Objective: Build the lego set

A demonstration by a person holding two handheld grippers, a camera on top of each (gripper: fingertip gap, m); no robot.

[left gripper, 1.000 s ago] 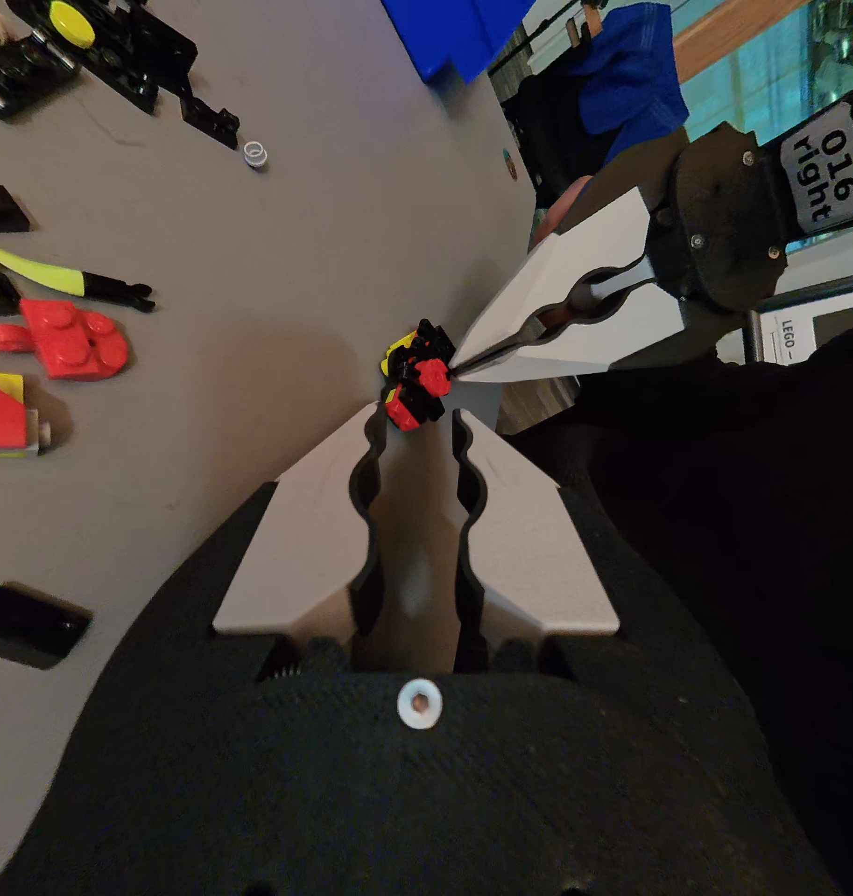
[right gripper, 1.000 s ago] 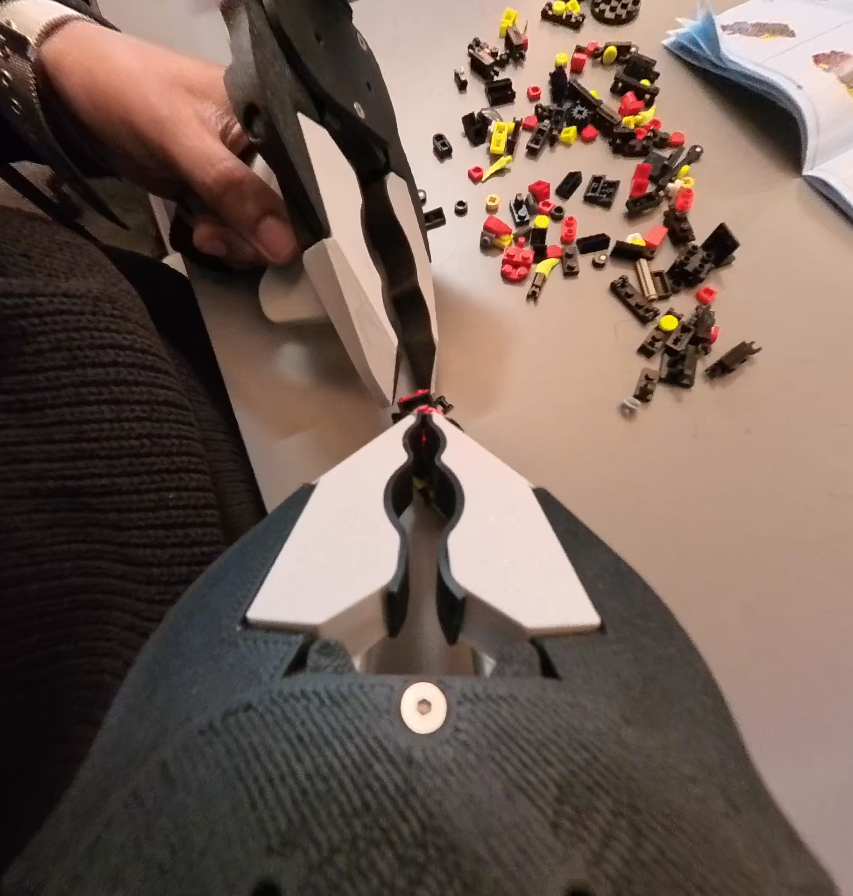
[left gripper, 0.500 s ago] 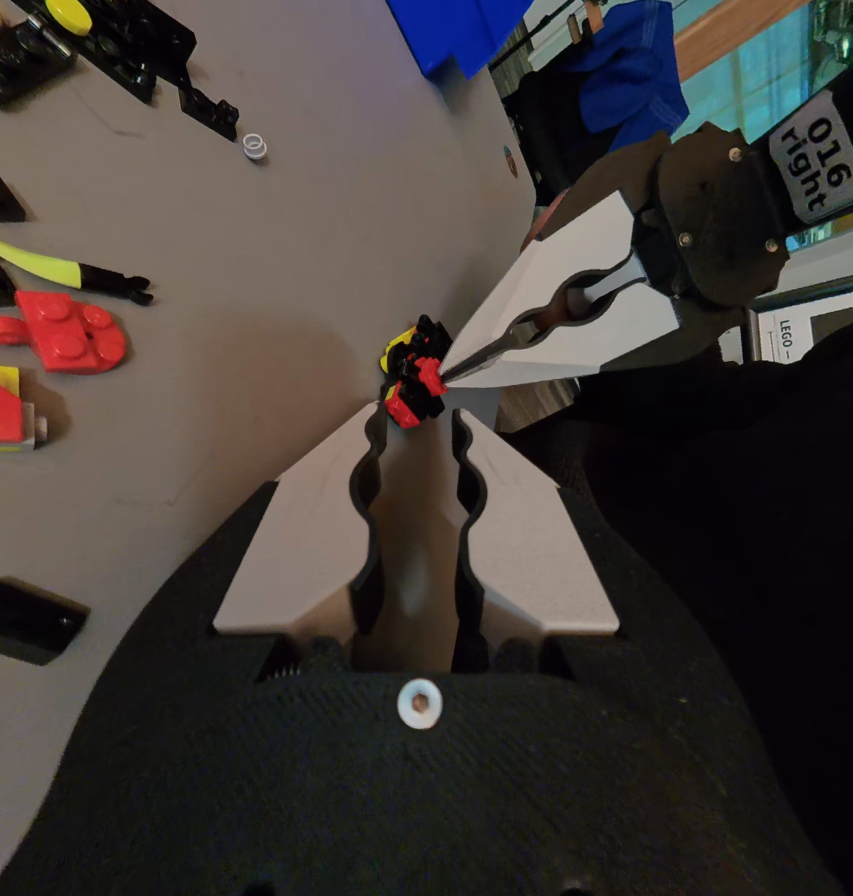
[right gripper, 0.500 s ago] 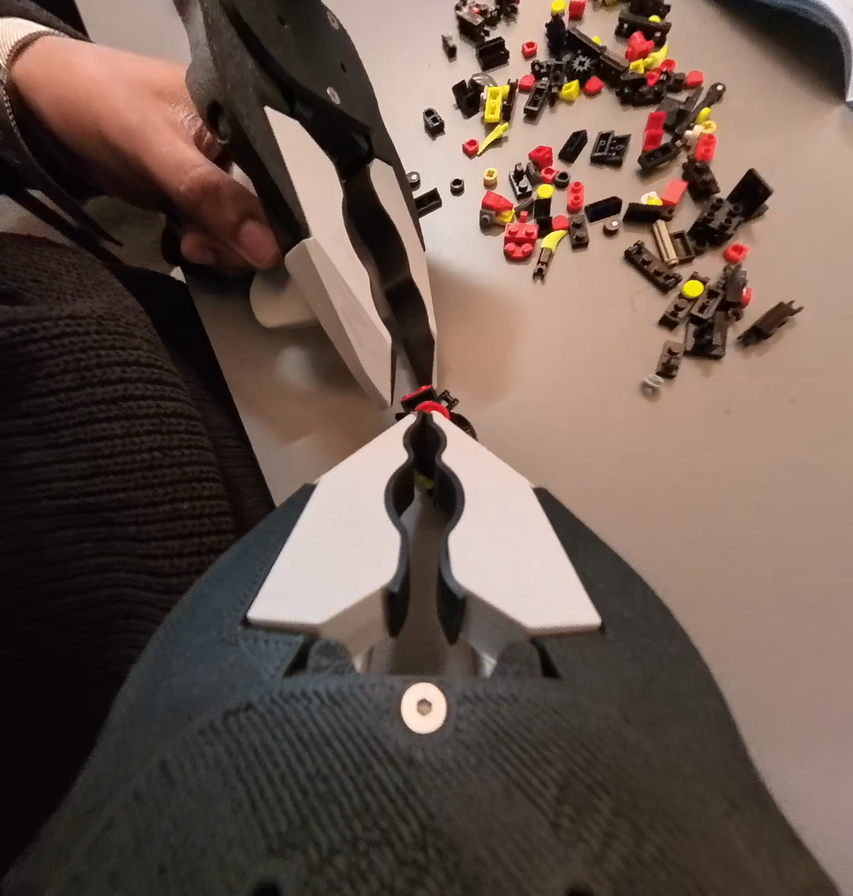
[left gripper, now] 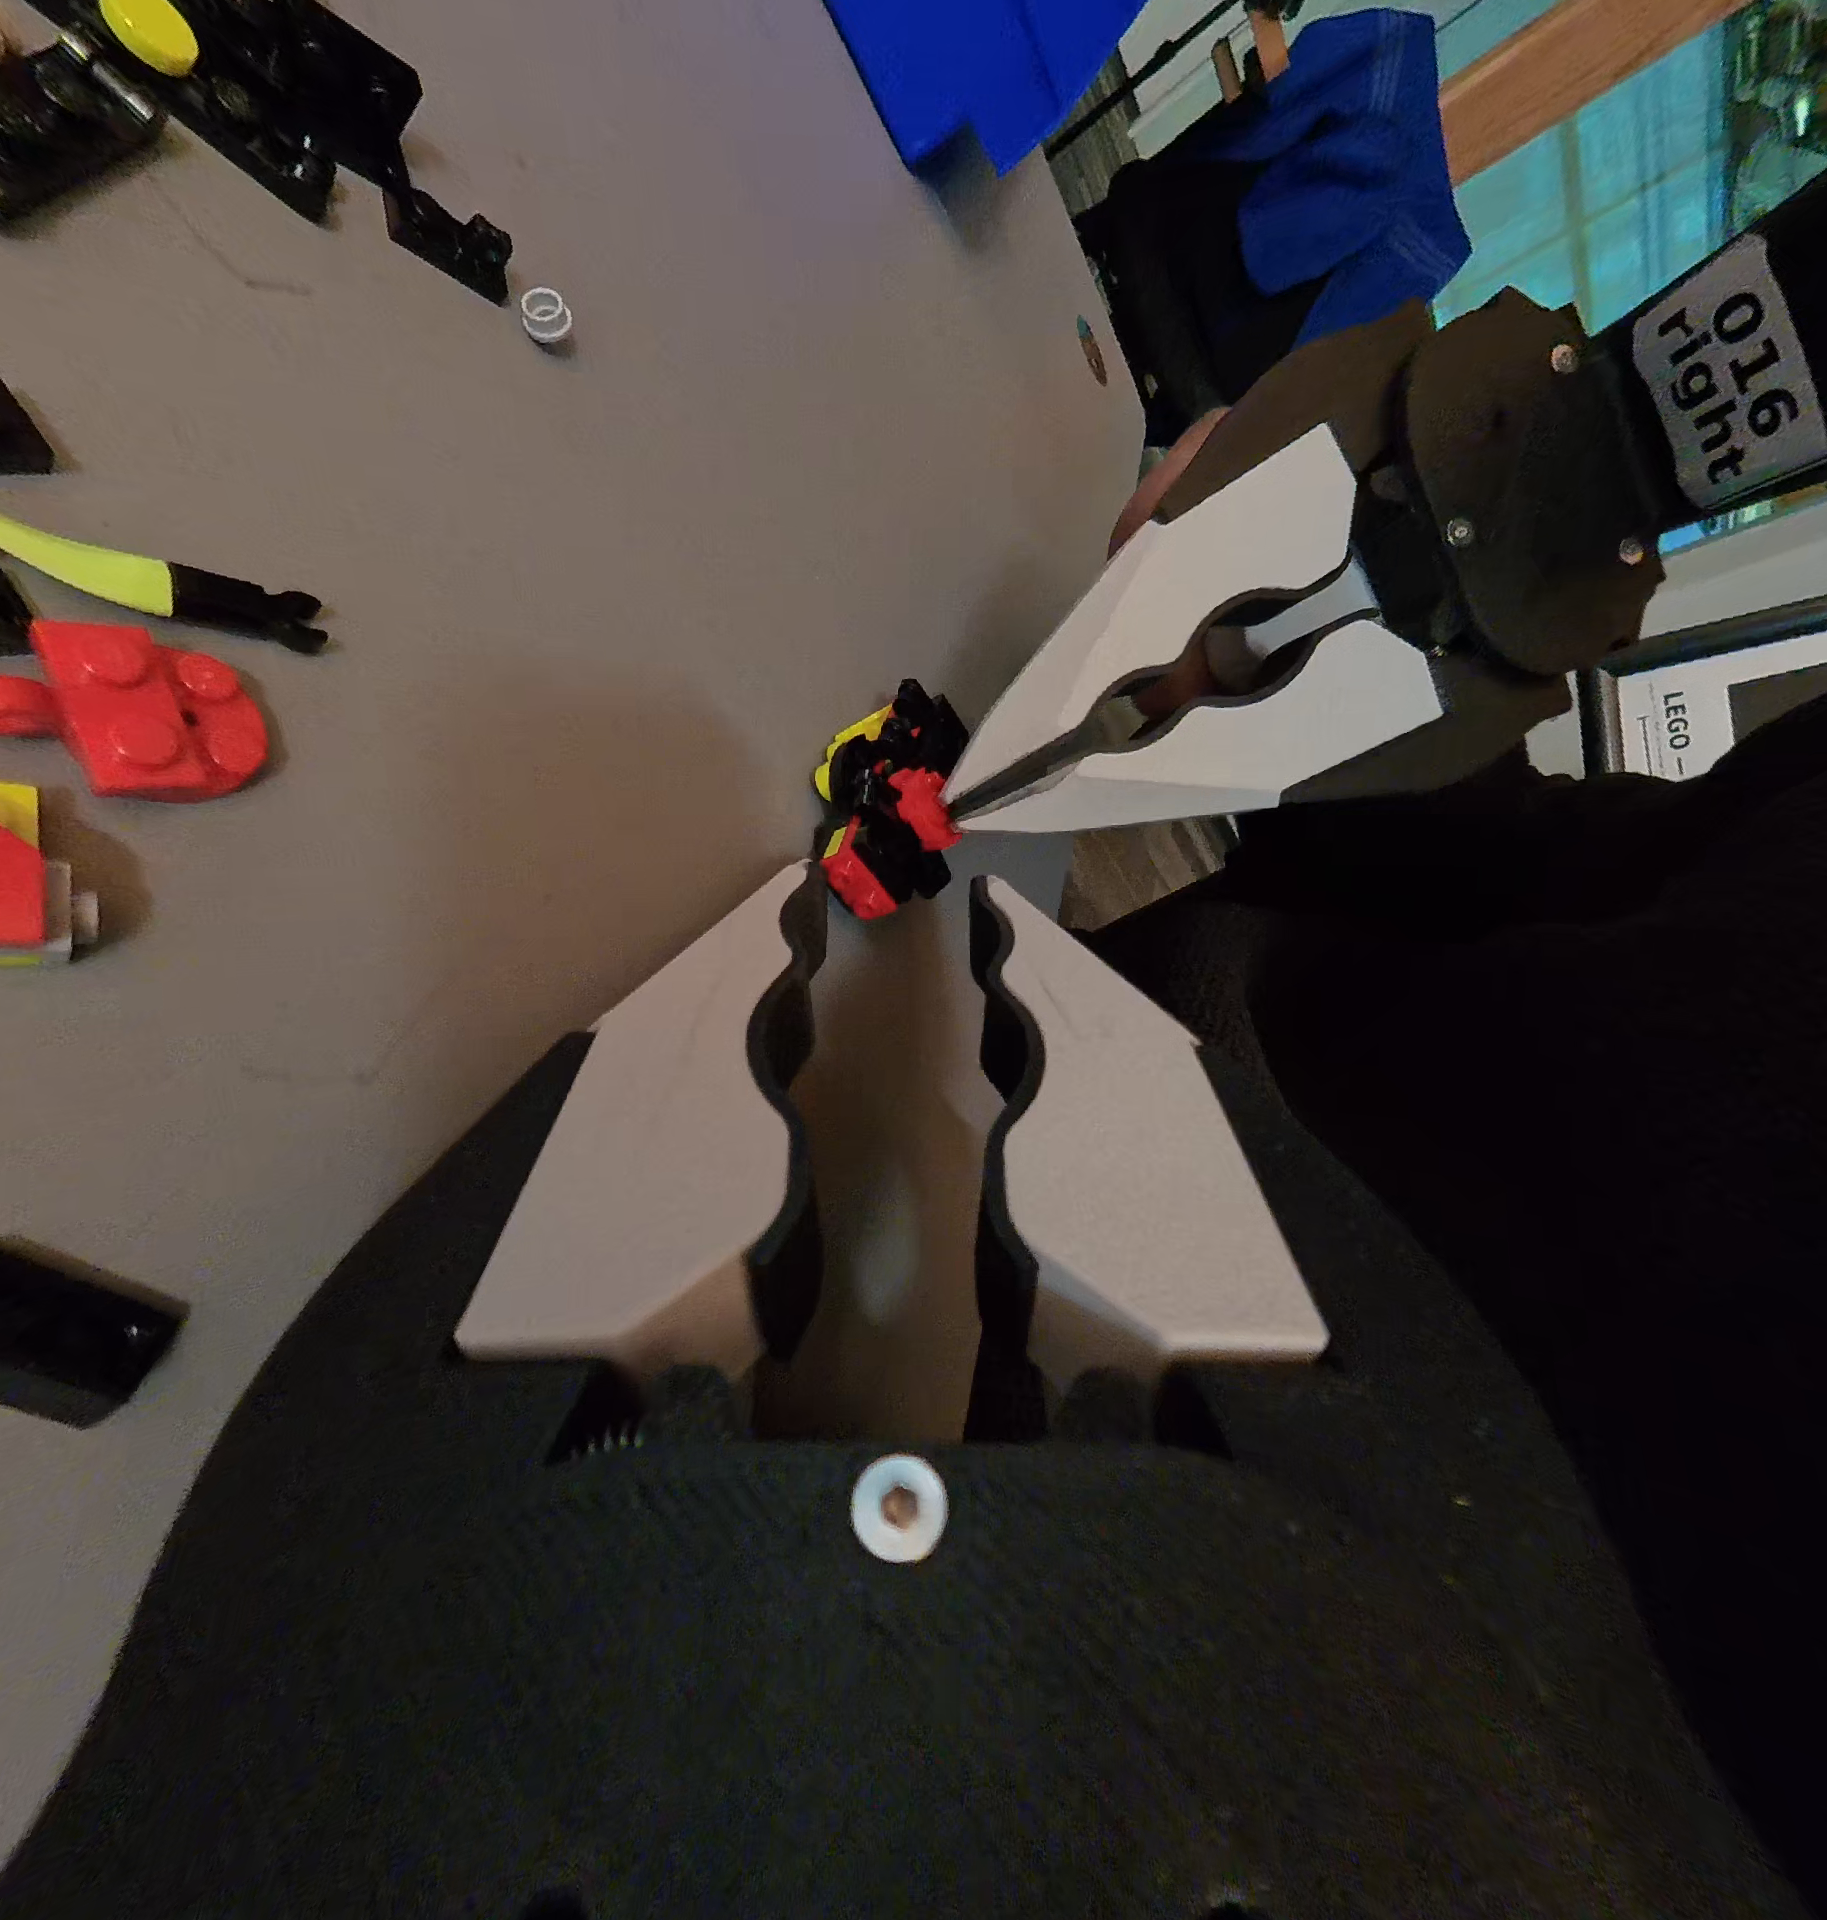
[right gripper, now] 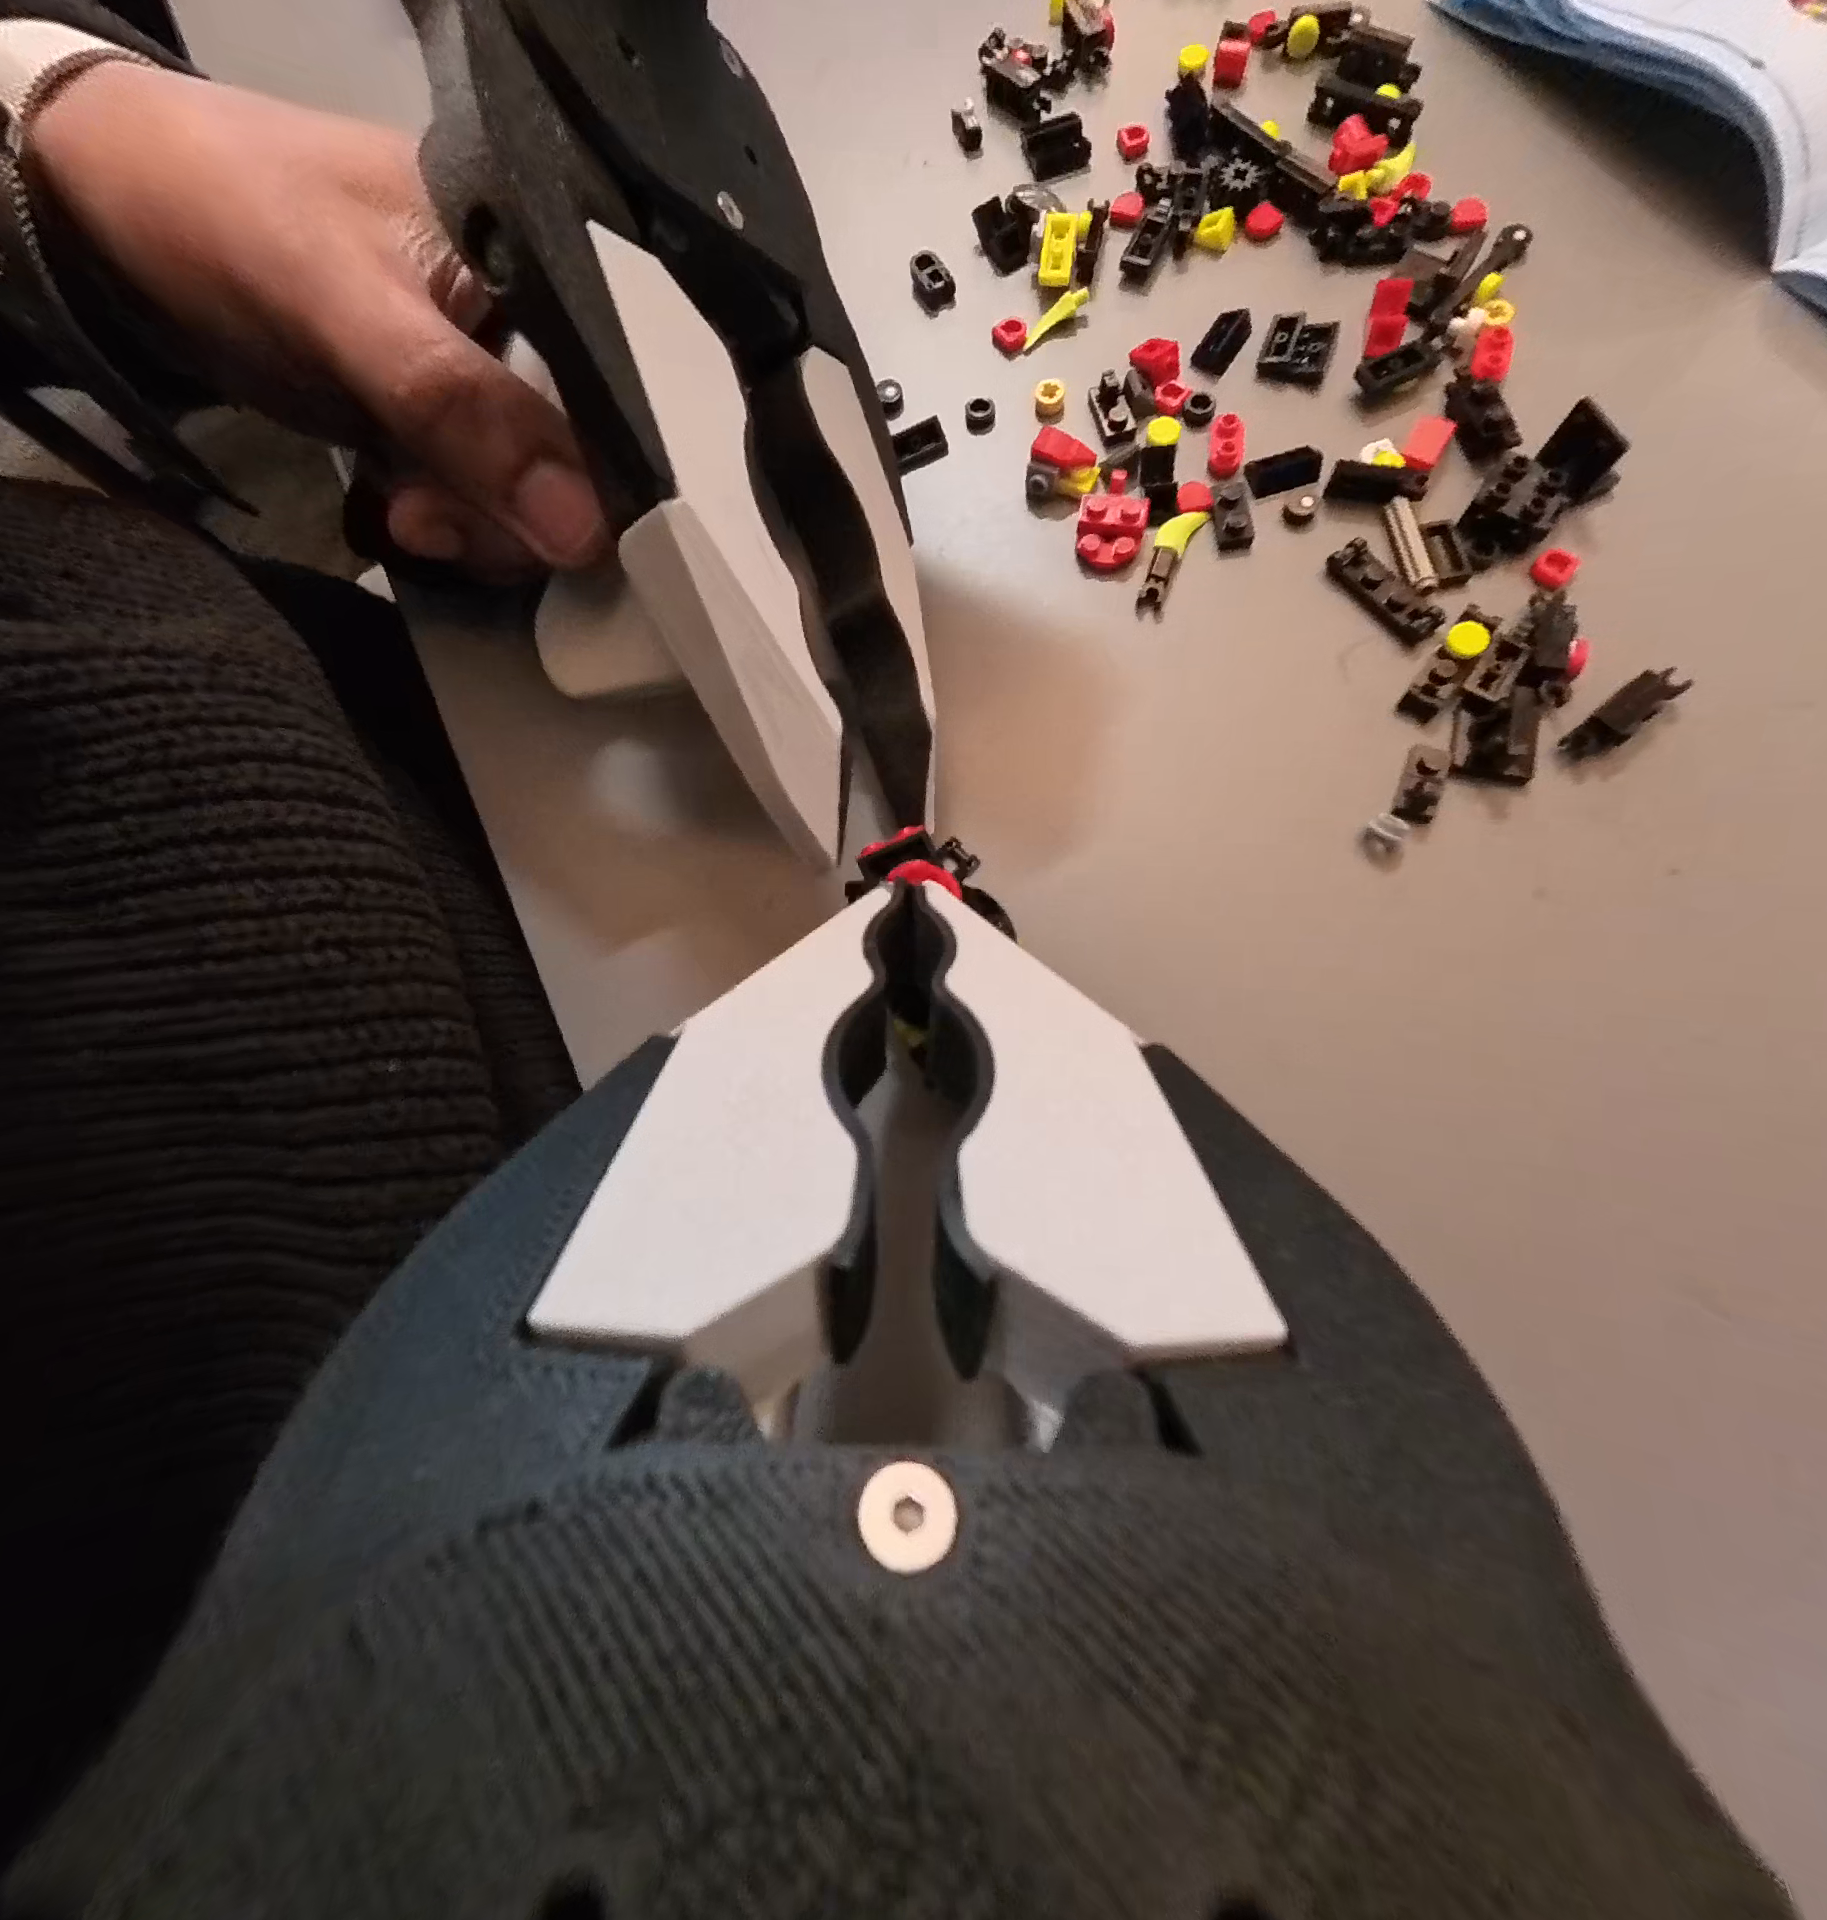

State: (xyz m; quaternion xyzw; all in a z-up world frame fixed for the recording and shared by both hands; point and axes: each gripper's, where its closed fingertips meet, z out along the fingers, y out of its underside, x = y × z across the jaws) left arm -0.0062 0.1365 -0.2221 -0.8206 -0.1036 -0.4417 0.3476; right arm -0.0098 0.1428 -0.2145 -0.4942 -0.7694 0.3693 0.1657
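Note:
A small assembly of red, black and yellow bricks (left gripper: 878,790) is at the table's near edge. My left gripper (left gripper: 893,883) holds its near end between the fingertips; the rest sticks out beyond them. In the right wrist view the left gripper (right gripper: 878,831) comes down from above onto the assembly (right gripper: 956,862). My right gripper (right gripper: 909,914) is shut, and its closed tips press against a round red piece (right gripper: 919,878) on the assembly. In the left wrist view the right gripper (left gripper: 956,816) reaches in from the right onto that red piece (left gripper: 924,805).
Many loose red, black and yellow bricks (right gripper: 1304,364) lie on the grey table (right gripper: 1304,1039), with an open booklet (right gripper: 1719,135) behind. A red plate (left gripper: 150,717), a yellow-black curved piece (left gripper: 109,577) and a black tile (left gripper: 57,1330) lie to the left. A hand (right gripper: 317,312) holds the left gripper. The grippers are tip to tip, or close to it.
Both grippers stay at the assembly and the jaws have not changed. The right gripper has shifted and tilted slightly, with its closed tips still on the red piece.

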